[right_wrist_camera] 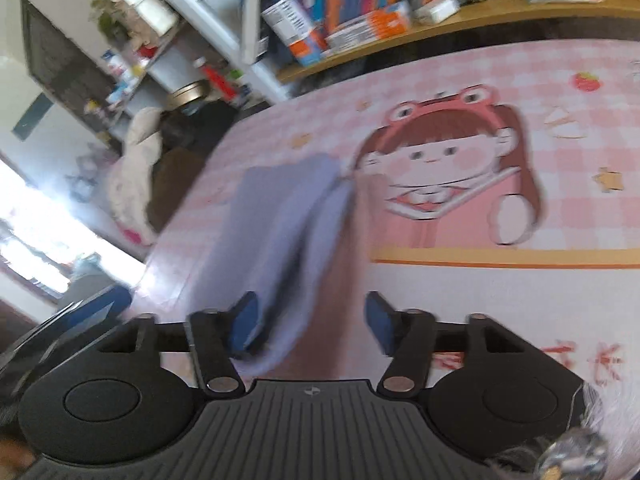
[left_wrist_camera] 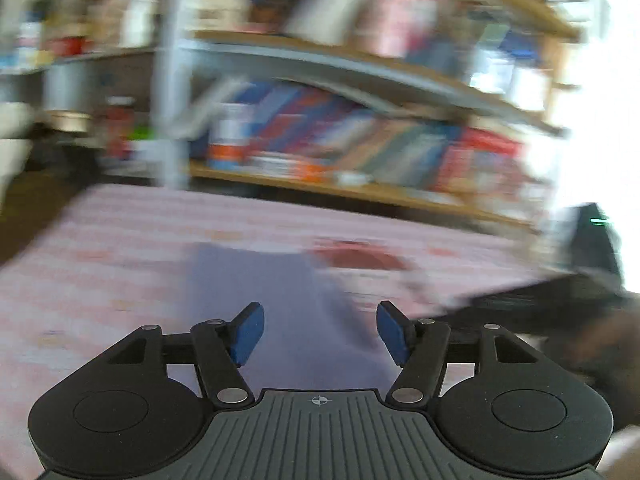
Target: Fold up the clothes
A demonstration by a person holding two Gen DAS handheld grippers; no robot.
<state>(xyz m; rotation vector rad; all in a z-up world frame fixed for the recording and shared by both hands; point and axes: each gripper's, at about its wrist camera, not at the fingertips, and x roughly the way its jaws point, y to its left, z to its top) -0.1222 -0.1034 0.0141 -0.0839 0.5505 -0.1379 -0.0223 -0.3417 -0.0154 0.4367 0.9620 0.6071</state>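
A lavender garment (right_wrist_camera: 280, 232) lies folded lengthwise on the pink checked cartoon tablecloth (right_wrist_camera: 520, 288). In the left wrist view, which is motion-blurred, the garment (left_wrist_camera: 260, 292) lies straight ahead. My left gripper (left_wrist_camera: 319, 332) is open and empty above the garment's near end. My right gripper (right_wrist_camera: 312, 322) is open; the garment's near end sits just inside its left finger, with nothing clamped. The right gripper's body also shows at the right edge of the left wrist view (left_wrist_camera: 560, 292).
Shelves of books (left_wrist_camera: 360, 140) stand behind the table's far edge. A cream cloth heap (right_wrist_camera: 136, 168) and a dark chair sit off the table's left end. A bright window (right_wrist_camera: 32, 232) is at the left.
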